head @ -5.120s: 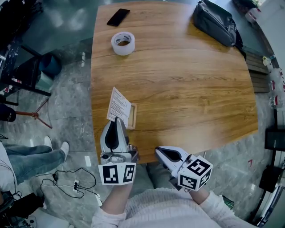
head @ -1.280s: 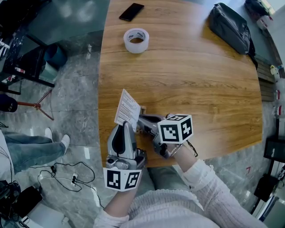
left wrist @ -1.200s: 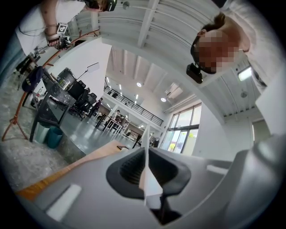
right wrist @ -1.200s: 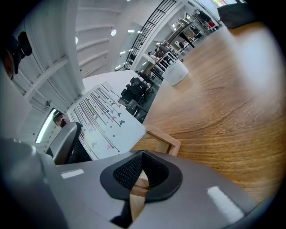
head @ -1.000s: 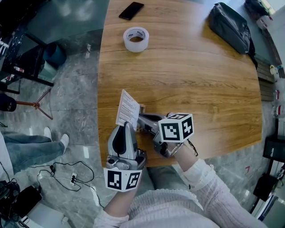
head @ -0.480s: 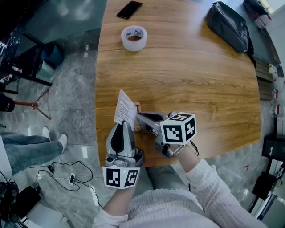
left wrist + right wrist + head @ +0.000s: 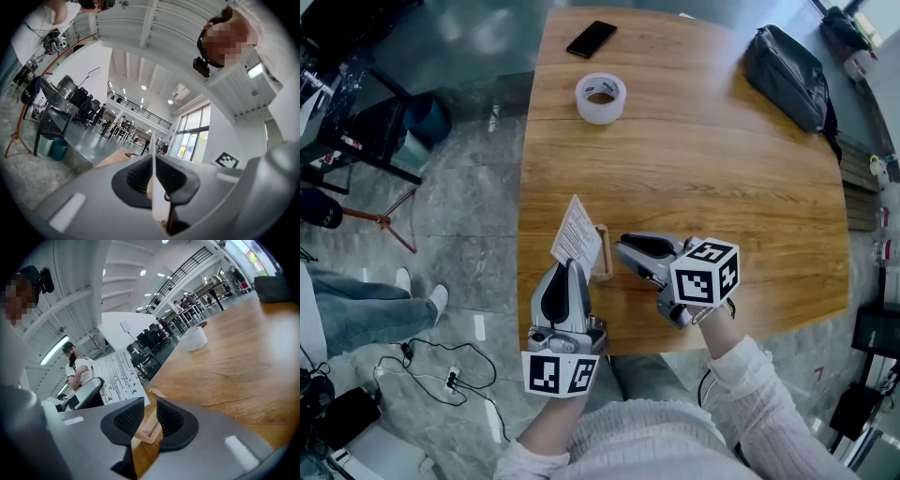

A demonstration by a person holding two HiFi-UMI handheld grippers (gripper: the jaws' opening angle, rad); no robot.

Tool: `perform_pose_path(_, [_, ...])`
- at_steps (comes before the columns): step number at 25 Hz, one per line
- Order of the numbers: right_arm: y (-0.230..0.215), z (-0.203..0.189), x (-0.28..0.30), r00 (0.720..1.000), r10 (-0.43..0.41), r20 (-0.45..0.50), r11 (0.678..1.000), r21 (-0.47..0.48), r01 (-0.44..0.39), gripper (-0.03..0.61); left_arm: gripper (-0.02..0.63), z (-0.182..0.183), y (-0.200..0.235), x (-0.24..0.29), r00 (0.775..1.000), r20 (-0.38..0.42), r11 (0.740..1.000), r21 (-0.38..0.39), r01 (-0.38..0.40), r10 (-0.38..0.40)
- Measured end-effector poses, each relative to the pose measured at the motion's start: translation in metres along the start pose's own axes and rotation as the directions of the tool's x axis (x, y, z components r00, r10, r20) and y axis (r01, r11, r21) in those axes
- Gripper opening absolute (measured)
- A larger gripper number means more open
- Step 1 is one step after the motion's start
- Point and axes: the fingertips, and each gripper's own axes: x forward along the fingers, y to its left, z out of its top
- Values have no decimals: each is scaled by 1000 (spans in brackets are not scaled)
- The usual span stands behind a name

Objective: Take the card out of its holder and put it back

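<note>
We pinch the card [image 7: 578, 234] upright in the left gripper [image 7: 570, 268], just left of the wooden holder [image 7: 602, 253] lying near-to-far on the table [image 7: 722, 187], with the right gripper [image 7: 624, 249] just right of it, jaws just opened, spread and not pressing it.

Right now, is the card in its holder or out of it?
Out. The left gripper, fingers just closed tighter, pinches the card beside the wooden holder, not in it; the holder lies empty on the table.

Nothing could be read. The card [image 7: 578, 234], near the left of the scene, carried rows of fine print too small to make out.
</note>
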Motion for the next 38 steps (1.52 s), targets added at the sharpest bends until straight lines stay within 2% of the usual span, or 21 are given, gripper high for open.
perform_pose_path(2, [1,9,-2,1000,8,-10,999,-41,-8,75,18,4,0,0,1000,6,1000,-1,-6,6])
perform_pose_path(4, [8,13,-2,998,47,-48,990,-129,-53,75,18,6,-1,-2,1000,11,1000,1,-16,16])
perform_pose_path(6, [16,16,-2,989,104,-109,960,-248,-128,80,18,5,-3,-2,999,16,999,1,-33,33])
perform_pose_path(9, [20,22,-2,953,203,-225,883,-378,-277,90,18,4,-11,2,997,31,997,7,-73,73])
perform_pose_path(12, [19,30,1,902,285,-326,794,-447,-412,120,18,5,-16,5,990,56,991,24,-134,133])
perform_pose_path(15, [19,41,8,846,344,-408,696,-493,-522,122,18,7,-19,3,975,91,978,42,-206,202])
perform_pose_path(18, [24,48,18,763,398,-510,593,-491,-638,122,18,8,-22,1,962,115,965,62,-255,246])
perform_pose_path(21, [31,54,28,672,455,-584,512,-446,-735,122,18,6,-23,2,951,127,955,64,-291,281])
perform_pose_path(27, [47,56,37,471,546,-693,400,-278,-873,127,18,3,-25,2,921,159,929,51,-367,355])
perform_pose_path(30, [59,55,37,390,559,-732,345,-222,-912,123,18,4,-24,4,915,170,924,52,-379,365])
perform_pose_path(33, [64,57,41,353,563,-747,301,-212,-930,81,18,6,-21,4,907,183,917,54,-394,379])
perform_pose_path(38, [67,57,45,359,545,-758,231,-275,-933,64,18,3,-16,-1,904,186,910,89,-405,384])
